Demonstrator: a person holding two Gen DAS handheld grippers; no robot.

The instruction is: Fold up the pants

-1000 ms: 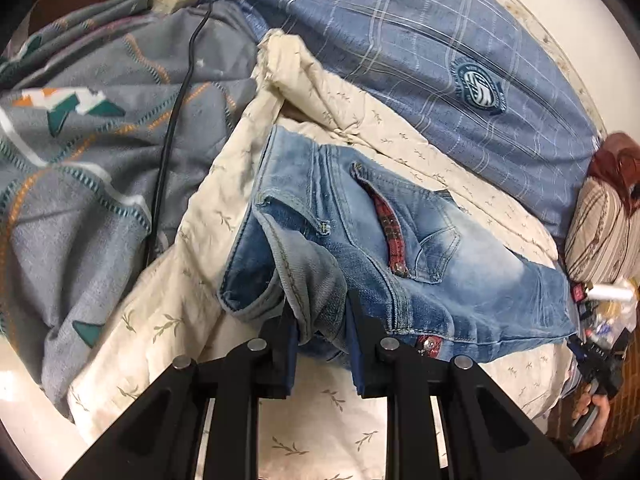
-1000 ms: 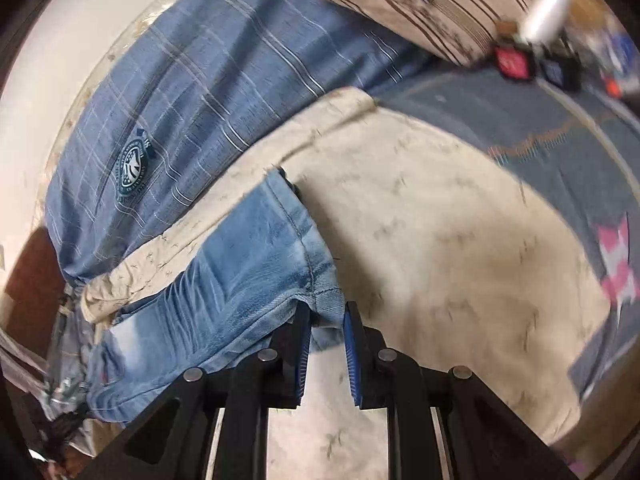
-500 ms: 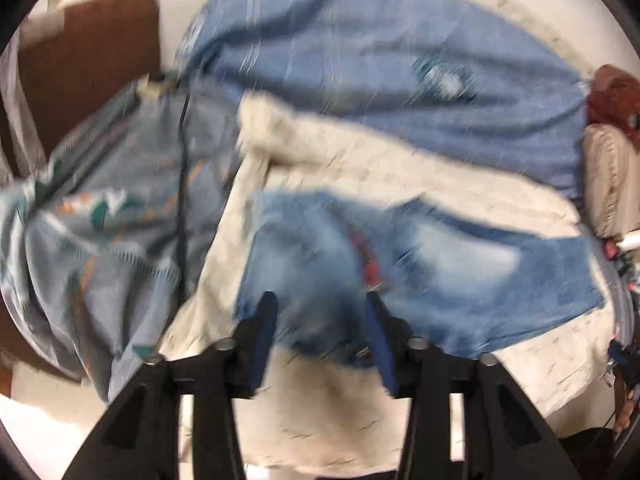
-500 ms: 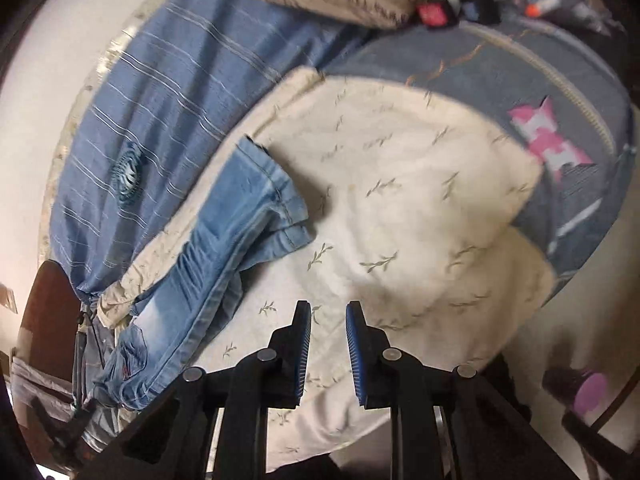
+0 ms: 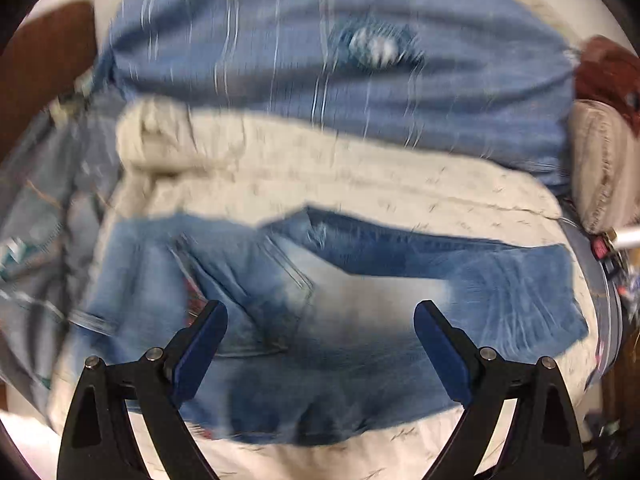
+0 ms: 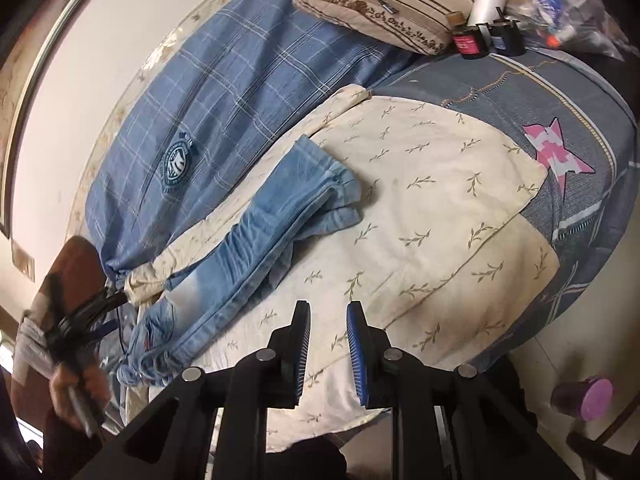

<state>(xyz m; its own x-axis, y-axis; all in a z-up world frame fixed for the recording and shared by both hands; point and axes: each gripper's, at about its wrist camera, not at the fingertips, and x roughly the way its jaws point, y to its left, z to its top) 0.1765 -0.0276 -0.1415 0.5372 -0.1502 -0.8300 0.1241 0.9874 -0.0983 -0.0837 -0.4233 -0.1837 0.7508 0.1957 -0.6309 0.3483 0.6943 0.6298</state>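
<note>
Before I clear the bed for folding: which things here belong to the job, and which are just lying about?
For the job:
jeans
cream leaf-print sheet under them

Lying about:
blue plaid blanket
striped pillow
small jars
purple cup on the floor

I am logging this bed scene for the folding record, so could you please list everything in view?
jeans: one pair, faded blue, laid lengthwise on the cream sheet.
cream sheet: one, leaf print, over the bed.
plaid blanket: one, blue with a crest badge, beyond the jeans.
grey bedcover: one, with a pink star patch, under the sheet.
striped pillow: one, beige and brown, at the far end.
small bottles: a few, dark, beside the pillow.
purple cup: one, on the floor.
left gripper: jaws opening, nothing between them.
right gripper: jaws nearly closed, empty.
hand: one, gripping a handle at the lower left edge of the right wrist view.
</note>
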